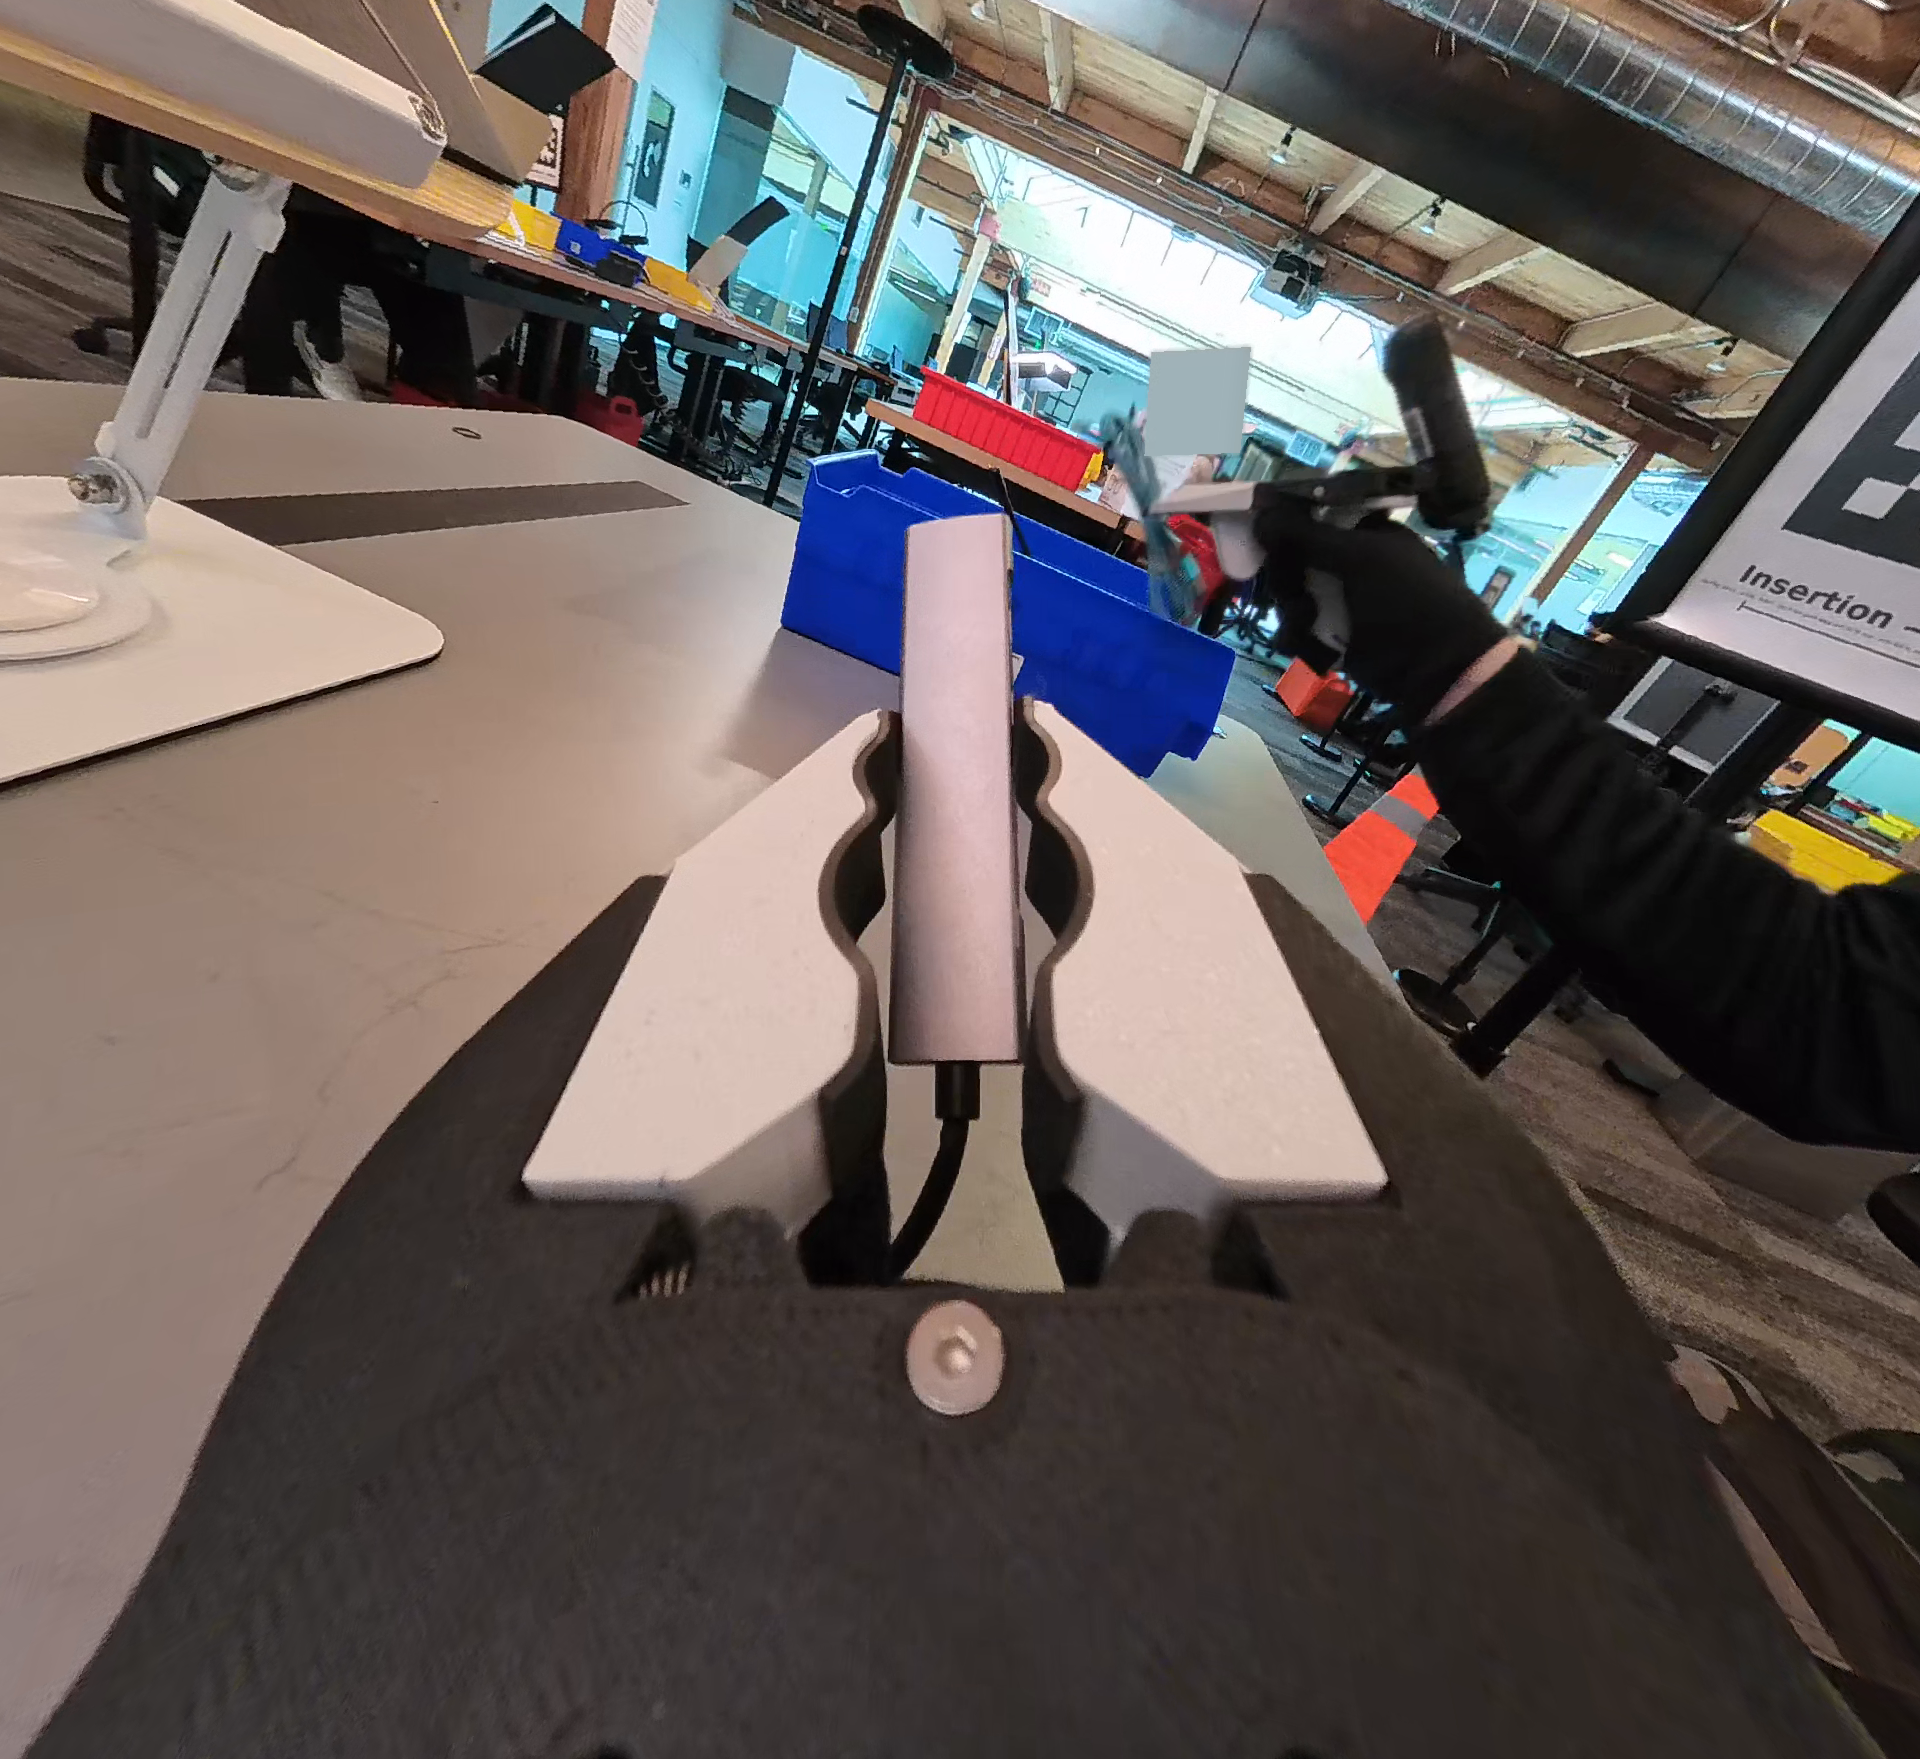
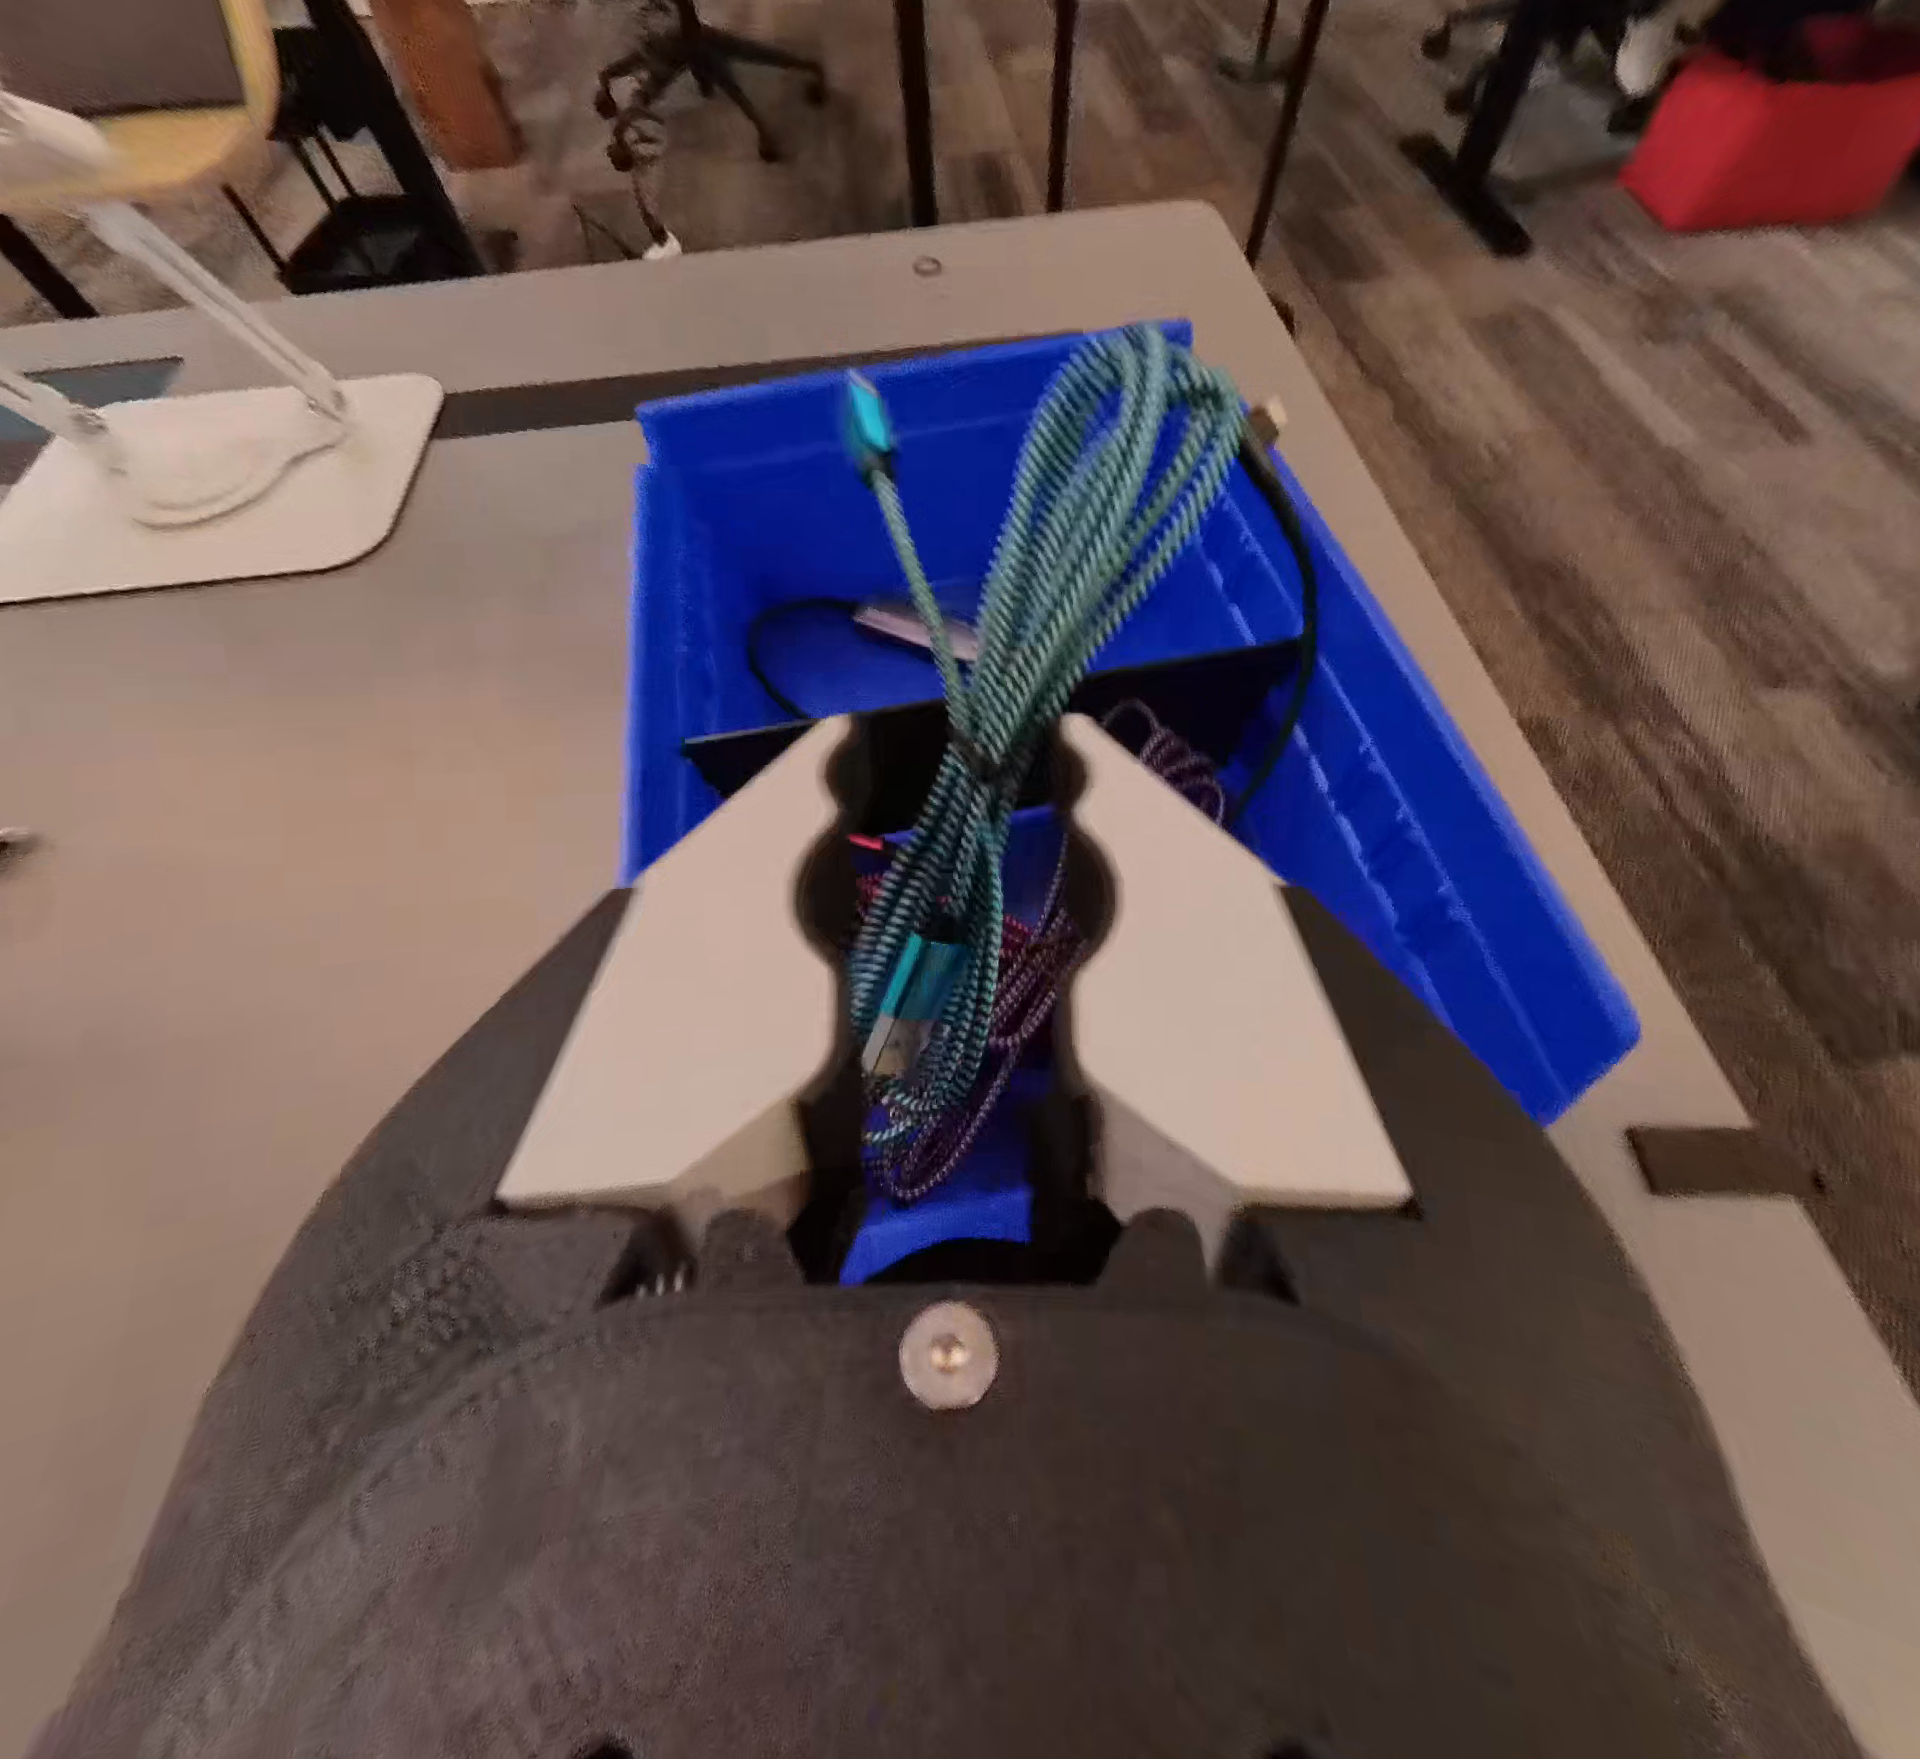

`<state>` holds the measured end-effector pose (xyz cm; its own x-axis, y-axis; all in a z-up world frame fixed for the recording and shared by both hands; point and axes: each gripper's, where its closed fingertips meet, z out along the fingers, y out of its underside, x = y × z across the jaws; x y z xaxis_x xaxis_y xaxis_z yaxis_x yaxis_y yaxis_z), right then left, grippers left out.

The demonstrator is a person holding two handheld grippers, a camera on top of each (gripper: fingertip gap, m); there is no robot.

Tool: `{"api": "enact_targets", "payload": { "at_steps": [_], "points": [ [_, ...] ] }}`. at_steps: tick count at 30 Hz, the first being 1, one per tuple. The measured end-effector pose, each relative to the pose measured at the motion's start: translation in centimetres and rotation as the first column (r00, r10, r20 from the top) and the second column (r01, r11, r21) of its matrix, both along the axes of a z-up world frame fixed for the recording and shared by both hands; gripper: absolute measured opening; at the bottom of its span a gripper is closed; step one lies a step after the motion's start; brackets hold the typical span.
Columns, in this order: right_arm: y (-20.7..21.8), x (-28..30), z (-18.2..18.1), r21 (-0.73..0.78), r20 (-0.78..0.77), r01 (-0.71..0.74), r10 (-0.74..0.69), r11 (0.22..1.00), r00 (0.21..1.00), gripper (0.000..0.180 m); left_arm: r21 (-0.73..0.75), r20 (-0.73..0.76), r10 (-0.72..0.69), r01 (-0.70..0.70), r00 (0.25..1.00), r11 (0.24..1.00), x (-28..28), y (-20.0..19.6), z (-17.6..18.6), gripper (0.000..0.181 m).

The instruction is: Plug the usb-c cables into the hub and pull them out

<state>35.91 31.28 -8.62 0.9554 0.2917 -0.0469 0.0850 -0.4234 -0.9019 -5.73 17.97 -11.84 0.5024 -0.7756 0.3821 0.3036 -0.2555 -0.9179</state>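
The hub (image 1: 956, 805), clamped lengthwise in our left gripper (image 1: 954, 733), points forward, while our right gripper (image 2: 961, 753), off to its right, grips the bundled teal cable (image 2: 1049, 587) over the blue bin (image 2: 1455, 878).

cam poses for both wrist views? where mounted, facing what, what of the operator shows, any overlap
Left wrist view: on the left gripper, looking low and level across the grey table; its fingers clamp the grey hub. A black-gloved hand holds the right gripper beyond.
Right wrist view: on the right gripper, raised, looking steeply down into the blue bin; it grips a teal braided cable bundle. No hand shows.
Shared: blue bin, table, white stand base, teal cable.
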Motion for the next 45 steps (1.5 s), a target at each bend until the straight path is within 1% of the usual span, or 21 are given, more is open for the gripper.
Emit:
{"api": "enact_targets", "payload": {
  "at_steps": [1,3,4,6,8,10,11,13,15,17,19,20,24,27,28,31,33,35,38,41,45],
  "points": [
    [0.1,0.1,-0.4,0.008,-0.009,0.016,-0.016,1.000,1.000,0.053,0.000,0.000,-0.001,0.001,1.000,1.000,0.0,0.0,0.0,0.020],
    [-0.1,-0.2,-0.3,0.029,-0.009,0.027,-0.027,0.999,1.000,0.075,0.000,-0.002,-0.005,0.005,1.000,1.000,0.1,-0.1,0.0,0.020],
    [-0.3,-0.6,0.2,0.047,-0.008,0.022,-0.022,0.999,1.000,0.077,0.000,-0.004,-0.007,0.007,1.000,1.000,0.1,-0.1,0.0,0.020],
    [-1.4,-3.2,2.5,0.128,0.015,-0.057,0.055,0.990,0.998,0.067,0.001,-0.011,-0.016,0.016,1.000,1.000,0.3,-0.2,-0.1,0.020],
    [-3.5,-8.9,4.9,0.192,0.115,-0.253,0.234,0.948,0.965,0.059,0.001,-0.029,-0.031,0.031,0.999,1.000,0.7,-0.3,-0.2,0.020],
    [-6.7,-16.5,5.4,0.182,0.233,-0.510,0.467,0.841,0.853,0.056,0.006,-0.037,-0.063,0.063,0.997,0.998,1.2,-0.7,-0.3,0.020],
    [-8.5,-20.2,4.7,0.139,0.276,-0.629,0.580,0.765,0.767,0.058,0.008,-0.042,-0.079,0.079,0.996,0.997,1.5,-0.9,-0.3,0.020],
    [-10.8,-26.1,2.4,0.044,0.303,-0.763,0.719,0.645,0.625,0.066,0.022,-0.057,-0.107,0.108,0.993,0.994,2.0,-1.4,-0.2,0.019],
    [-12.3,-30.8,0.3,-0.012,0.206,-0.842,0.825,0.540,0.526,0.067,0.031,-0.057,-0.144,0.146,0.988,0.989,2.5,-1.9,-0.1,0.020],
    [-13.0,-34.1,-1.3,-0.040,0.045,-0.888,0.889,0.458,0.456,0.070,0.041,-0.031,-0.184,0.185,0.982,0.982,2.7,-2.5,0.3,0.020],
    [-14.1,-36.4,-1.6,-0.010,-0.116,-0.933,0.926,0.360,0.359,0.065,0.043,-0.017,-0.203,0.203,0.979,0.978,2.7,-2.7,0.5,0.020],
    [-14.4,-37.1,-1.4,0.018,-0.170,-0.942,0.930,0.335,0.327,0.061,0.042,-0.016,-0.221,0.222,0.975,0.974,2.8,-2.9,0.5,0.020],
    [-14.8,-38.7,-1.4,0.048,-0.253,-0.955,0.928,0.294,0.273,0.047,0.044,-0.024,-0.251,0.252,0.968,0.967,3.3,-3.2,0.4,0.020],
    [-15.4,-39.2,-1.4,0.068,-0.357,-0.965,0.909,0.255,0.215,0.023,0.048,-0.011,-0.249,0.249,0.968,0.967,3.1,-3.2,0.6,0.020],
    [-15.5,-39.2,-1.3,0.083,-0.376,-0.965,0.905,0.248,0.200,0.022,0.050,-0.006,-0.253,0.253,0.967,0.966,3.1,-3.2,0.7,0.020],
    [-15.7,-39.2,-1.1,0.113,-0.376,-0.963,0.908,0.244,0.186,0.021,0.057,0.001,-0.256,0.256,0.967,0.965,3.2,-3.3,0.8,0.020],
    [-15.6,-39.2,-1.0,0.114,-0.388,-0.960,0.901,0.255,0.194,0.020,0.053,0.019,-0.250,0.248,0.968,0.967,3.1,-3.1,0.9,0.020],
    [-15.1,-38.9,-0.3,0.136,-0.381,-0.951,0.901,0.276,0.207,0.020,0.060,0.060,-0.229,0.225,0.972,0.973,2.5,-2.7,1.4,0.023],
    [-13.7,-37.6,1.9,0.180,-0.373,-0.926,0.894,0.331,0.247,0.020,0.076,0.135,-0.188,0.179,0.973,0.981,1.0,-2.2,2.3,0.033],
    [-11.5,-35.5,5.0,0.213,-0.314,-0.895,0.894,0.393,0.318,0.020,0.073,0.169,-0.144,0.133,0.975,0.988,0.1,-1.6,2.5,0.036],
    [-7.8,-31.5,10.9,0.273,-0.196,-0.831,0.874,0.484,0.445,0.020,0.062,0.201,-0.108,0.097,0.974,0.993,-0.8,-1.1,2.6,0.033]
  ]
}}
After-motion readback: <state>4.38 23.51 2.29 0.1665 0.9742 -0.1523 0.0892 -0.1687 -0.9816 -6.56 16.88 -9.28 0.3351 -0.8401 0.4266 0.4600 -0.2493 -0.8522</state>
